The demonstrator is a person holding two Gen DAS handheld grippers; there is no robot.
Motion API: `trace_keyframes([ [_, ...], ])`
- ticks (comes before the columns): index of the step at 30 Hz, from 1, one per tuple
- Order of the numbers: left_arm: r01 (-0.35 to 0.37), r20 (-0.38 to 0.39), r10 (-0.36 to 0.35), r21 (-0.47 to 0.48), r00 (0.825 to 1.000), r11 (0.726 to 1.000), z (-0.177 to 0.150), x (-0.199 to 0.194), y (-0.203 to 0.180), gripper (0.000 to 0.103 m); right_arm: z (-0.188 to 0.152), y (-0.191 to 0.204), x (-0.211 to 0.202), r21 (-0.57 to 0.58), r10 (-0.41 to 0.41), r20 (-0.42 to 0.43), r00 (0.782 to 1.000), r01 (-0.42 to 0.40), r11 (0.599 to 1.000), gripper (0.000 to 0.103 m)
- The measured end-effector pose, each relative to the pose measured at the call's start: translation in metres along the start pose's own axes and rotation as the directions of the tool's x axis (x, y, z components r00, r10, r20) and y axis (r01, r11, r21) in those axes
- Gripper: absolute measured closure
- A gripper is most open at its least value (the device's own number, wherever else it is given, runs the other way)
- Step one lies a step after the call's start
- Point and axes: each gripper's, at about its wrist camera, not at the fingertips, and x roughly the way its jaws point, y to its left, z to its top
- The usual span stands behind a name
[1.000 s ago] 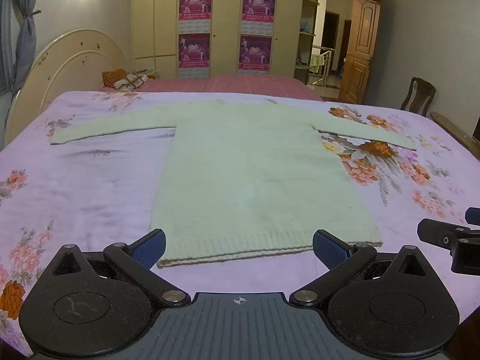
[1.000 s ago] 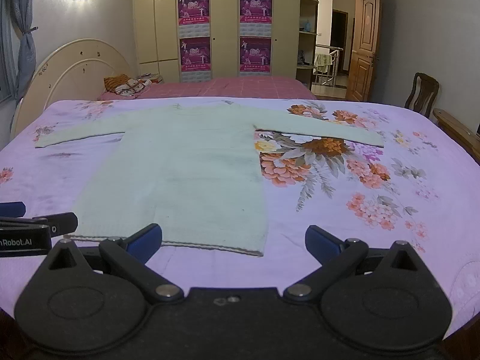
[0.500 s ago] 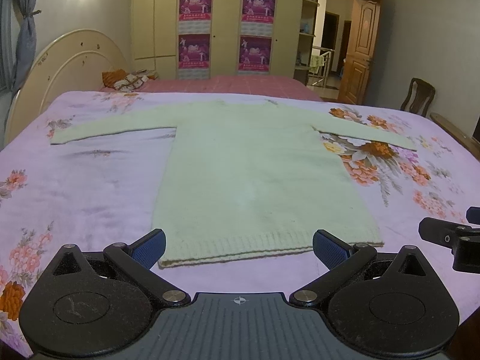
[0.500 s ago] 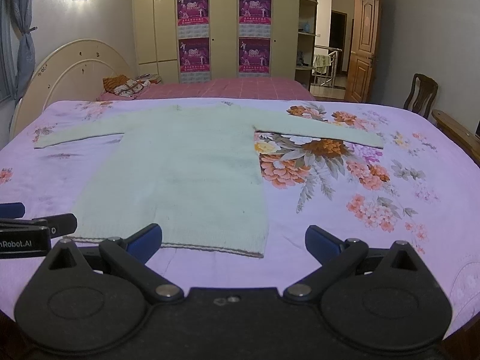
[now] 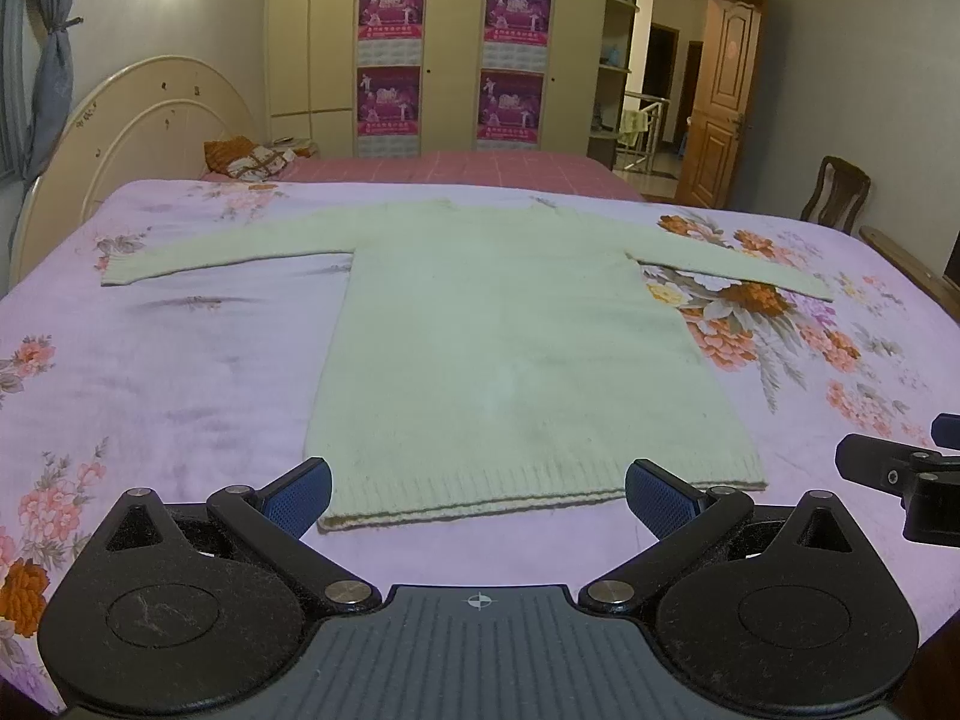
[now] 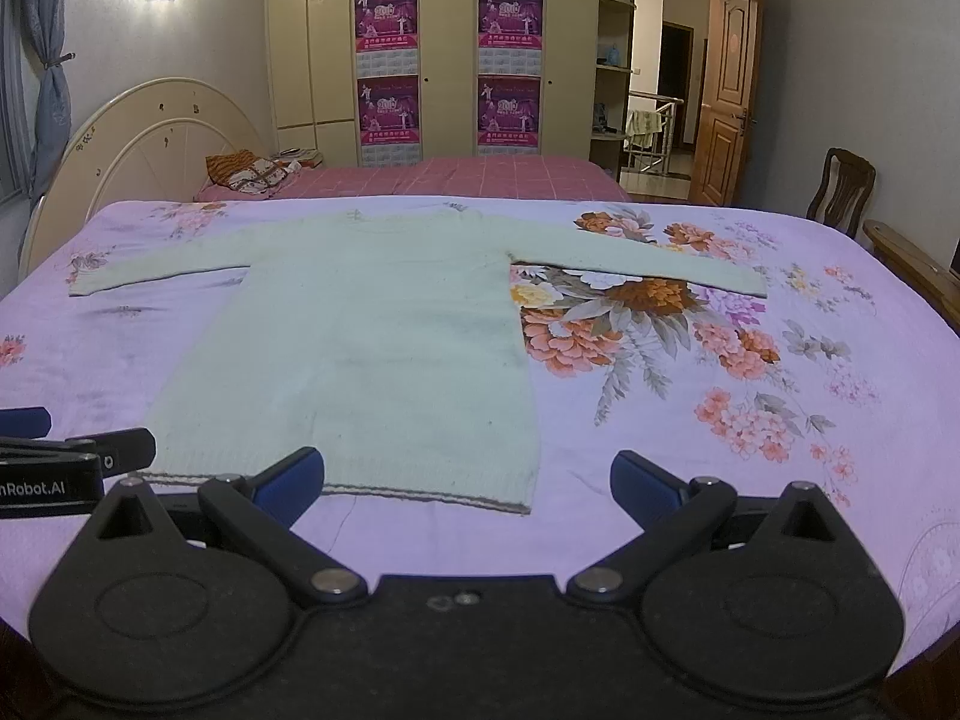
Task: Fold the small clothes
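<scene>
Left wrist view cuts off the right gripper point(image 5: 936, 456): only a black bracket and a sliver of blue pad poke in at the right edge, so from here its fingers cannot be judged. Its own camera settles it: the right gripper point(image 6: 468, 483) has its blue-padded fingers point(image 6: 288, 480) spread wide with nothing between them, hovering just short of the near hem. The left gripper point(image 5: 477, 495) is likewise spread wide and empty, its pads at either end of the hem.

A pale green sweater point(image 5: 510, 348) lies flat on the floral purple bedspread point(image 5: 150, 372), both sleeves stretched out to left and right, hem nearest, neckline at the far side and hard to make out.

In the right wrist view the left gripper point(image 6: 72, 450) enters at the left edge, partly cropped; its side carries white lettering reading "nRobot.AI", the start cut off. Four magenta posters point(image 6: 387, 18) hang on the far wardrobe point(image 6: 444, 60); their print is too small to read, though one seems to show "2010".
</scene>
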Motion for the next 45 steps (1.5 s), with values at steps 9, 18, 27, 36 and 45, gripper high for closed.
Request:
trace_keyframes([
  [9, 0.001, -0.001, -0.001, 0.001, 1.0, 1.0, 0.0, 0.0, -0.001, 0.0, -0.001, 0.002, -0.001, 0.003, -0.007, -0.001, 1.0, 0.007, 1.0, 0.001],
  [18, 0.0, -0.003, 0.0, 0.001, 1.0, 1.0, -0.001, -0.001, -0.002, 0.0, -0.002, 0.002, -0.001, 0.003, -0.007, -0.002, 1.0, 0.007, 1.0, 0.001],
  [27, -0.002, -0.005, 0.002, 0.003, 1.0, 1.0, 0.001, 0.002, -0.003, 0.0, -0.002, 0.0, 0.0, 0.009, -0.011, -0.002, 1.0, 0.011, 1.0, 0.001],
  [36, -0.001, 0.005, 0.001, 0.004, 1.0, 1.0, 0.023, 0.023, -0.003, 0.0, 0.009, -0.013, 0.013, 0.032, -0.046, 0.002, 0.999, 0.046, 0.998, 0.001],
  [45, 0.018, 0.004, -0.018, 0.019, 1.0, 1.0, 0.056, 0.061, -0.016, 0.0, 0.031, -0.031, 0.044, 0.045, -0.08, -0.002, 0.997, 0.08, 0.996, 0.001],
])
